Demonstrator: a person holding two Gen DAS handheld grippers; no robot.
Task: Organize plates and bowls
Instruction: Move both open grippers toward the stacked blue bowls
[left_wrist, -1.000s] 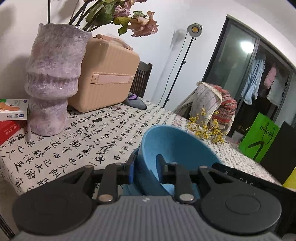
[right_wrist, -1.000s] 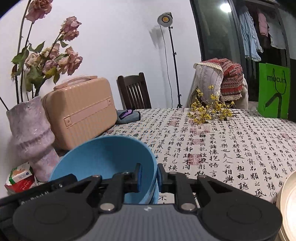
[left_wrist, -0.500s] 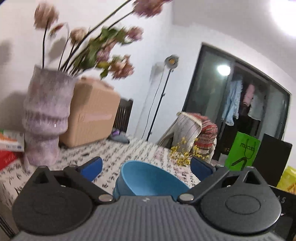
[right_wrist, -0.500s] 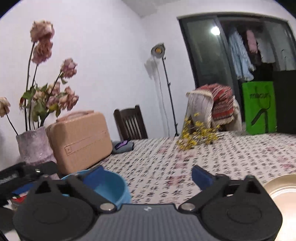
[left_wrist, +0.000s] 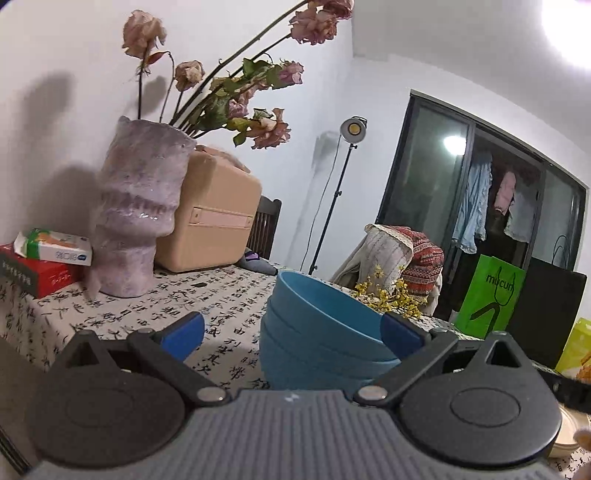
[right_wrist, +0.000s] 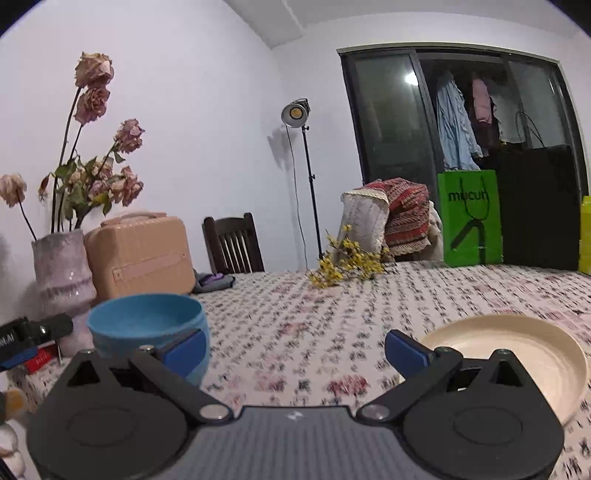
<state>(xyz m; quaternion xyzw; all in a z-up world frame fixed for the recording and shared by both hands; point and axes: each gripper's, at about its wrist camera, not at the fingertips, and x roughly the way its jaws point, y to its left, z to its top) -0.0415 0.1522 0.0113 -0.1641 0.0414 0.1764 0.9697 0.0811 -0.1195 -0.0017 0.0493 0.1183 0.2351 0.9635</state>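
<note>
Left gripper (left_wrist: 291, 332) spread wide, jaws just opened, nothing pinched; stack of blue bowls (left_wrist: 314, 332) sits free on the tablecloth (left_wrist: 207, 299) right in front, btwn the blue pads but not touched. Right gripper (right_wrist: 295, 349) also released, jaws just opened, empty, only cloth btwn the pads; same blue stack just beyond its left pad, cream plate (right_wrist: 517, 350) just beyond its right pad, bowls & plate well apart. Further back on the left: purple vase (left_wrist: 136, 214) w/ dried roses, red box w/ a tissue pack on top beside it, beige case (left_wrist: 214, 225) behind the vase. Yellow flower sprig (right_wrist: 343, 262) lies mid-table. Beyond: dark chair, lamp stand, green bag (right_wrist: 469, 218), glass door
</note>
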